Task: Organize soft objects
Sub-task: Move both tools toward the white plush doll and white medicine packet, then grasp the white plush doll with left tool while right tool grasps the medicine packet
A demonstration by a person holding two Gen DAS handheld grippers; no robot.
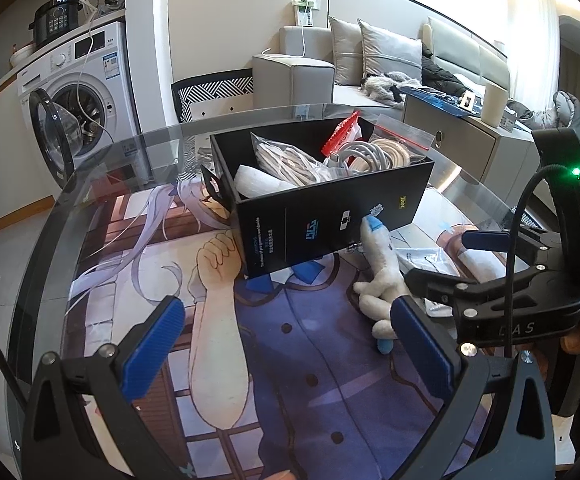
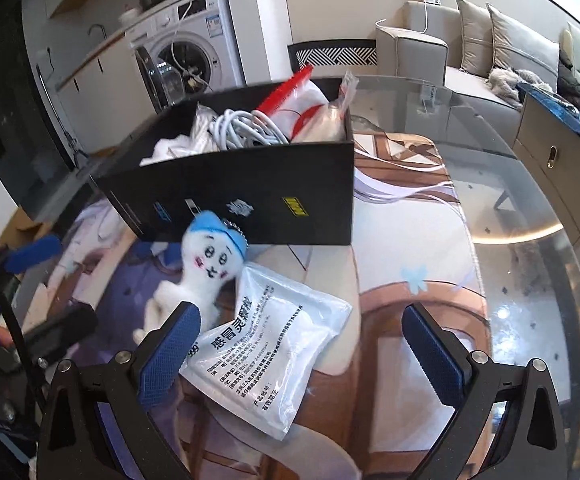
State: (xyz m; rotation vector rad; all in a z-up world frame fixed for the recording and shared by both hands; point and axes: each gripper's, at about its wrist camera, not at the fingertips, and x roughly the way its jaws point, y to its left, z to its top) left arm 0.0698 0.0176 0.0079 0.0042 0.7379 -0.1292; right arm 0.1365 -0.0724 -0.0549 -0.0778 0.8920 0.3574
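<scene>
My left gripper sits at the bottom of its frame, jaws wide apart, holding nothing, with only the printed mat between the blue pads. Its right pad overlaps the plush toy's lower end in the picture; can't tell if they actually touch.

My right gripper is also spread wide and empty. In its view the left pad sits in front of the toy's body and the corner of the white sachet; contact unclear. The same gripper shows at the right edge of the left view, partly cut off.

Hidden or unclear: the toy's lower body is covered by the left pad in the right view, and the sachet is mostly blocked by the right gripper in the left view. Small print on the box front isn't readable.

Plush toy: white, long thin body, blue cap, drawn face, lying on the mat at centre left of the right view, head just in front of the black box. The sachet lies just right of it, flat, with black print.

The box is in the upper middle of both views, open-topped, holding coiled white cable, zip bags with red strips, and white cloth. All of it sits on the glass table.
</scene>
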